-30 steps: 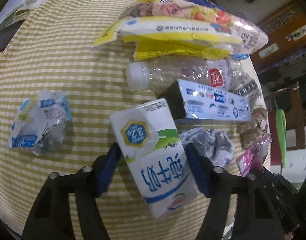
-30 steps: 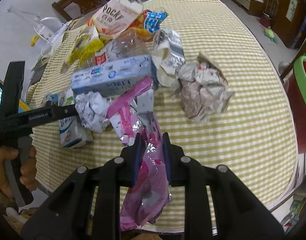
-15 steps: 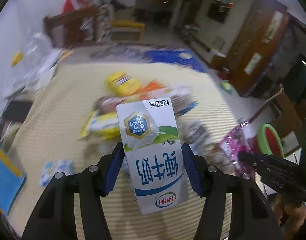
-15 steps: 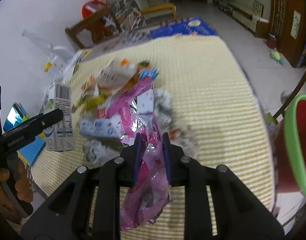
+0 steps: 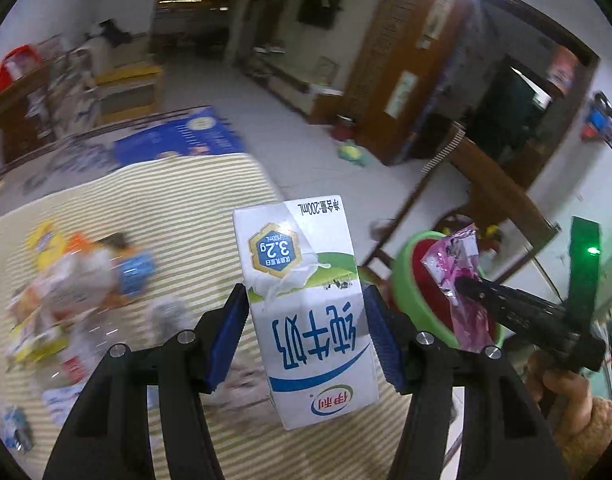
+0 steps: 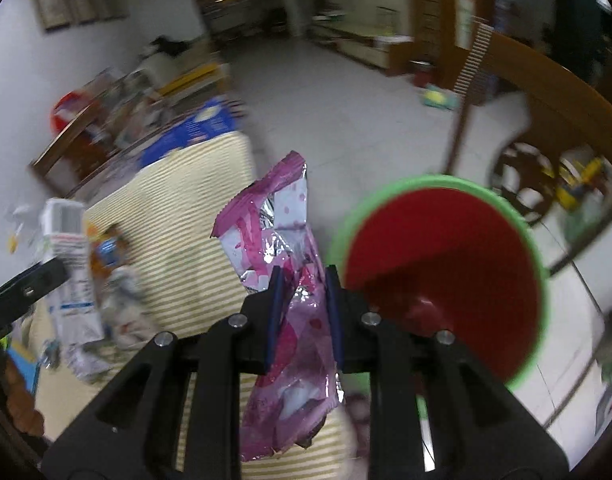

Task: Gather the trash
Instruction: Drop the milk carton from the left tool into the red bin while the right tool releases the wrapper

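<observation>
Two grippers are each loaded with one item of trash. Left gripper (image 5: 304, 320): its blue-padded fingers (image 5: 230, 336) are spread wide and pressed against both sides of a white milk carton (image 5: 306, 304), which stands upright between them with its printing upside down, raised above the striped tablecloth (image 5: 166, 208). Ahead of and to the left of this gripper, blurred litter (image 5: 78, 280) lies in a heap on the cloth. To its right, the right gripper (image 5: 466, 284) appears with a pink wrapper (image 5: 458, 276) held in front of the bin (image 5: 406, 280).

Right gripper (image 6: 304, 296): fingers nearly closed, pinching the pink foil wrapper (image 6: 282, 248) at mid-length; the wrapper's torn upper end projects ahead of the fingertips and its lower end hangs back toward the handle. Just ahead and to the right of this gripper sits the bin (image 6: 442, 248), red inside with a green rim, its mouth facing the camera. The wrapper is beside the bin rim, left of it. The milk carton (image 6: 66, 256) and left gripper (image 6: 26, 284) show at far left, over the tablecloth (image 6: 186, 200).
</observation>
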Available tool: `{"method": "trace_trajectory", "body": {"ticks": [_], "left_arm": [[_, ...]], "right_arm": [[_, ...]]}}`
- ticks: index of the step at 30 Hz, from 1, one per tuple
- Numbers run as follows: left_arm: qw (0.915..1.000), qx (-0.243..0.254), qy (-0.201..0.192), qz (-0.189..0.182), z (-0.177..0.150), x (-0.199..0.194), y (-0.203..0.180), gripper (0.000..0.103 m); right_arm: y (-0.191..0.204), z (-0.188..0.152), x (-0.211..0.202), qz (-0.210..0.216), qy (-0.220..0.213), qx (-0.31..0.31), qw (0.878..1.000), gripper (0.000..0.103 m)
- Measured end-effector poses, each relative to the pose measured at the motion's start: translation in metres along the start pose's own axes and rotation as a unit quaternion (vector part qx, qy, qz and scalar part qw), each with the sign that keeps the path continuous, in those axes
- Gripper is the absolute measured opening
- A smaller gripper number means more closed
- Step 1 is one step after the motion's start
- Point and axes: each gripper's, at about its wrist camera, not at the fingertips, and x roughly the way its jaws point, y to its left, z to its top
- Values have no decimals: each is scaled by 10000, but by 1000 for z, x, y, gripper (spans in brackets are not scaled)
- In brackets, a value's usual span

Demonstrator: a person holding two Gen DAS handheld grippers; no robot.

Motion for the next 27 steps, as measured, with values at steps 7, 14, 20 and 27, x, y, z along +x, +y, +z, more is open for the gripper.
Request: {"method": "trace_trajectory", "body": {"ticks": [7, 14, 20, 27], "left_arm": [[9958, 517, 238, -712, 11, 40, -74, 56], [9845, 1094, 506, -1274, 20, 83, -139, 56], [9770, 1490, 538, -1424, 23, 101, -180, 67], [9798, 1385, 401, -1387, 28, 88, -173, 81]], "right_arm": [[-58, -4, -5, -547, -183, 544, 9969, 69], [-102, -16, -30, -875, -395, 962, 9907, 69], [-120, -27, -44, -1041, -476, 1190, 9863, 69], [-118, -29, -49, -995, -540, 1216, 9861, 71]]}}
